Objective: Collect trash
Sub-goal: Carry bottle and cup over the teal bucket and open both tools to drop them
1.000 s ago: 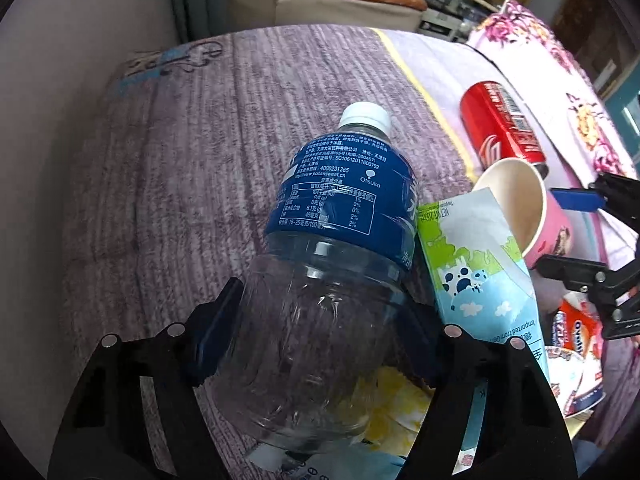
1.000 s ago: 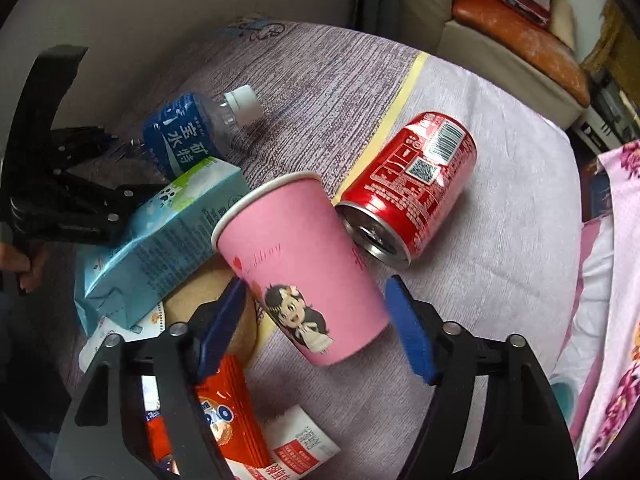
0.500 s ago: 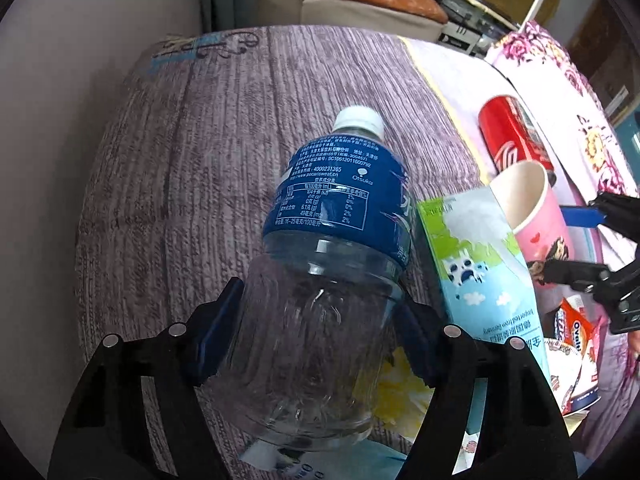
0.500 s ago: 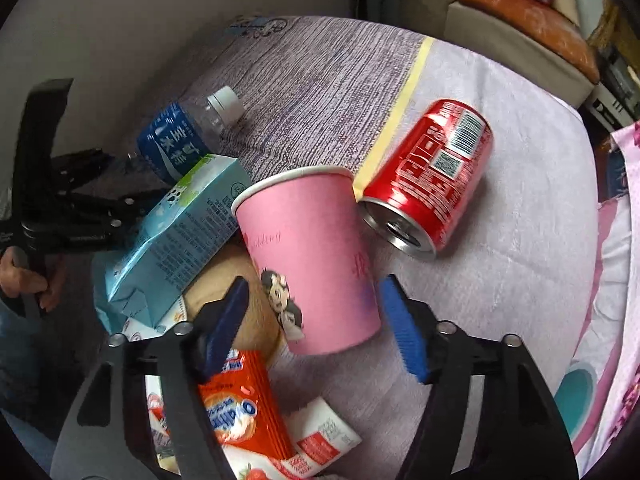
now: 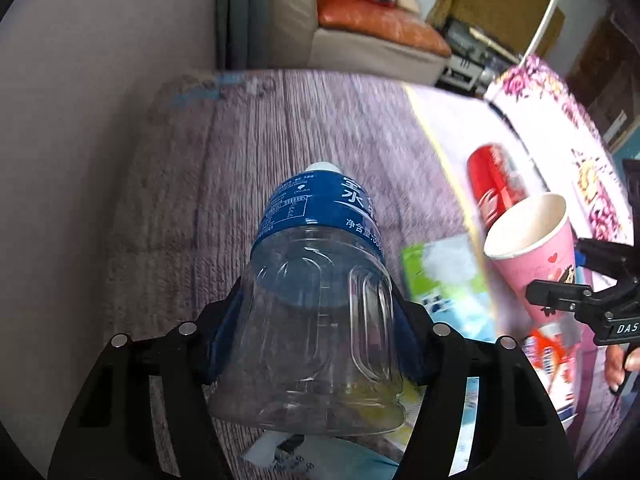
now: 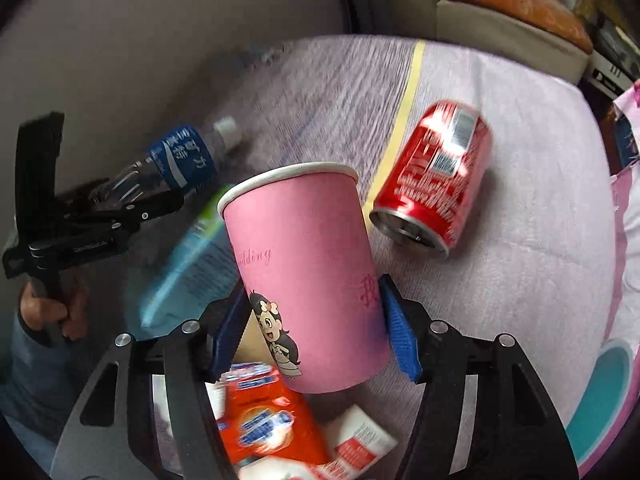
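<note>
1. Since a second ago the clear plastic bottle with a blue label and white cap point(image 5: 316, 312) has come up off the purple striped bedcover point(image 5: 224, 184); its cap end now points further away from the camera and its label has rolled round. The pink paper cup with a cartoon girl point(image 6: 308, 280) has swung from lying tilted on its side to nearly upright, rim up.
2. The left gripper point(image 5: 318, 332) has its blue pads on both sides of the bottle's clear lower body and its jaws are closing on it; the bottle is held between them, base toward the camera.
3. The right gripper point(image 6: 314, 328) has its blue pads against the lower wall of the pink cup on either side, jaws closing on it; the cup stands between them.
4. From the right wrist view the left gripper shows at the left edge, the bottle sticking out of it, with a person's hand point(image 6: 52, 312) on the handle.
5. A red drink can point(image 6: 432, 176) lies on its side on the bedcover just beside the cup, opened end toward the camera, next to a yellow stripe point(image 6: 408, 92).
6. A light blue and green milk carton point(image 6: 196, 264) lies between bottle and cup, blurred.
7. Below the cup lie an orange snack wrapper point(image 6: 264, 420) and a white sachet with red print point(image 6: 356, 444).
8. Behind the bed stands a cream sofa with an orange cushion point(image 5: 376, 20).
</note>
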{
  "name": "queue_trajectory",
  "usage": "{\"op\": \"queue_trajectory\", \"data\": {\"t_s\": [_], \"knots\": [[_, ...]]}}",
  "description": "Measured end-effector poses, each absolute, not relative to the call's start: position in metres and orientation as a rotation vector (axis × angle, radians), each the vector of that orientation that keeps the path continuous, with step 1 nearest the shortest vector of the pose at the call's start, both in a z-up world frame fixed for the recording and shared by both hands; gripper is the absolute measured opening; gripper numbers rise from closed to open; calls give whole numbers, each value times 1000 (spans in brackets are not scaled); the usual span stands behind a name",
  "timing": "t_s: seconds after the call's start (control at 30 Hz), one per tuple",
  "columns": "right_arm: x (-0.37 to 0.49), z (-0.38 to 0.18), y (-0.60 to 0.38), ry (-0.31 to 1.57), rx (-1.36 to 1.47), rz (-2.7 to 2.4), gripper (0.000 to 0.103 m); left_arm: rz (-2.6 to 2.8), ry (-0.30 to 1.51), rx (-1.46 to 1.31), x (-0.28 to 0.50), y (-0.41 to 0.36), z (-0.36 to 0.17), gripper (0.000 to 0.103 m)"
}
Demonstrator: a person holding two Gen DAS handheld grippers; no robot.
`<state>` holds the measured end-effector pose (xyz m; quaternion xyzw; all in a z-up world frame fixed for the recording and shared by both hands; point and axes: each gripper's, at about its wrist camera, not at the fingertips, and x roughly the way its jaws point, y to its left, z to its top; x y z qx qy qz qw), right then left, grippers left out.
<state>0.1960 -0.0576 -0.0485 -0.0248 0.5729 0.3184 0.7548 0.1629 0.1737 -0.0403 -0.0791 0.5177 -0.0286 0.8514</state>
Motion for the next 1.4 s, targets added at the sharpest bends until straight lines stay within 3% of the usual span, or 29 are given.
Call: {"op": "queue_trajectory", "data": {"t_s": [0.23,0.5,0.77,0.97,1.4], "knots": [[182,-13,-92,1164,45,675,60,-80,996,-148,145,144,6,66],[170,4,-205,1090,252,494,60,-292,984,-57,147,19,34,66],[122,-10,-370,1049,386,176,60,-512,1064,75,166,-133,13,66],[91,-39,-441,1060,429,33,61,-602,1162,168,171,-239,-31,66],[87,-100,-496,1148,567,-46,61,-652,1313,279,164,-325,-107,67]]}}
